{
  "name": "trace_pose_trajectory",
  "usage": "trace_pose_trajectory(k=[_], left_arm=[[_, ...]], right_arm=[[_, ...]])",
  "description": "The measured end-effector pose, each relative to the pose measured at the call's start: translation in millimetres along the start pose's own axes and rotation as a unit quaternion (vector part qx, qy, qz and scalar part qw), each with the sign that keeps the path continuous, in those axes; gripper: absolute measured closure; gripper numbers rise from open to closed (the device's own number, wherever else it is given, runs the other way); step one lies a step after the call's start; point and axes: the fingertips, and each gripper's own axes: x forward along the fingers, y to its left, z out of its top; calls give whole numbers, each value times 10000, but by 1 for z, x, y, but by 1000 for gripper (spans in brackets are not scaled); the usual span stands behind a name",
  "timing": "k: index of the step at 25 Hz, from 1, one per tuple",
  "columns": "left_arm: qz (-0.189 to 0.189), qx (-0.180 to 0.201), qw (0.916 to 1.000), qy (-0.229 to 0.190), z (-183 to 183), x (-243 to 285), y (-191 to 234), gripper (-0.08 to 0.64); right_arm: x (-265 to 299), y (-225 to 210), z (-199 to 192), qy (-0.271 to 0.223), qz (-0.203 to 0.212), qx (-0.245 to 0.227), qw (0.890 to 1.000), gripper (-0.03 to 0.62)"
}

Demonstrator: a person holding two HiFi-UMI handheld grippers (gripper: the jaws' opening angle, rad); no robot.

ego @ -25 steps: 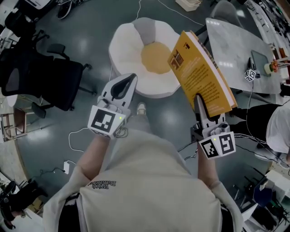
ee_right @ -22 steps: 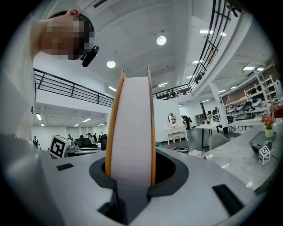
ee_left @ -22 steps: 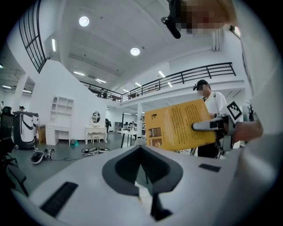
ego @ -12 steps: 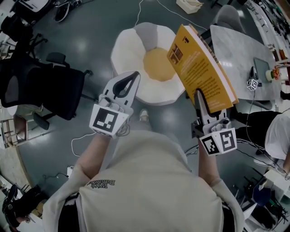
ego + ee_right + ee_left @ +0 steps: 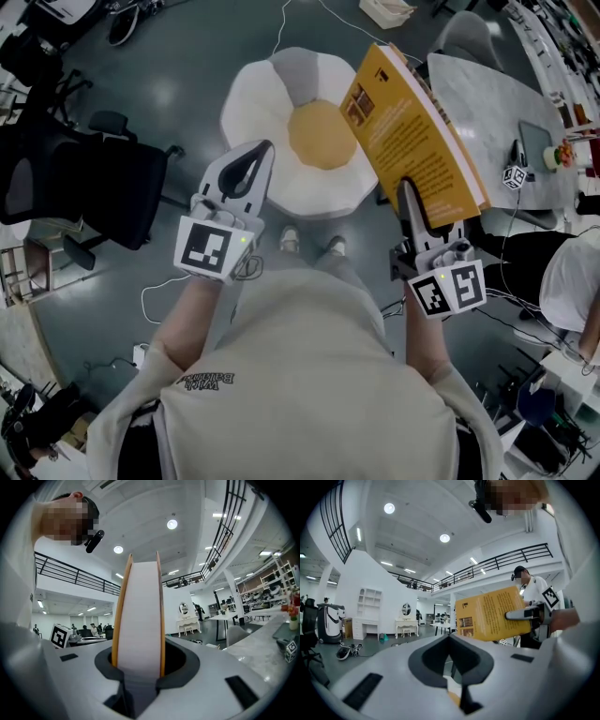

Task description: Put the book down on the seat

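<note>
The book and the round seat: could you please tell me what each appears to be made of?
Book: paper, with a matte orange-yellow card cover; the white page block shows edge-on between the covers. Seat: probably soft padded fabric, white lobes around a yellow centre; the puffy shapes suggest stuffing.

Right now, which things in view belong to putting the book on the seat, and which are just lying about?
Part of the job:
- book, clamped in the fingers of the right gripper
- white-and-yellow seat
- left gripper, shut and empty

Just lying about:
- black office chair
- grey table
- marker cube on that table
</note>
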Motion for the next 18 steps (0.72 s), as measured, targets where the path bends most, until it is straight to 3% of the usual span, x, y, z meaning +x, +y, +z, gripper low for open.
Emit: trace_pose_trajectory(k=[6,11,18], left_arm=[[243,155,9995,91,0,15,-12,550],[258,-626,9977,-4,6,28,-20,550],[275,-506,9983,-51,-4,44,-22,550]], right_arm=[[-7,-27,3,89,138,-45,9999,448],[-9,-51,0,155,166,99,9997,448],[10,-61,-28,582,361,24,9977,448]])
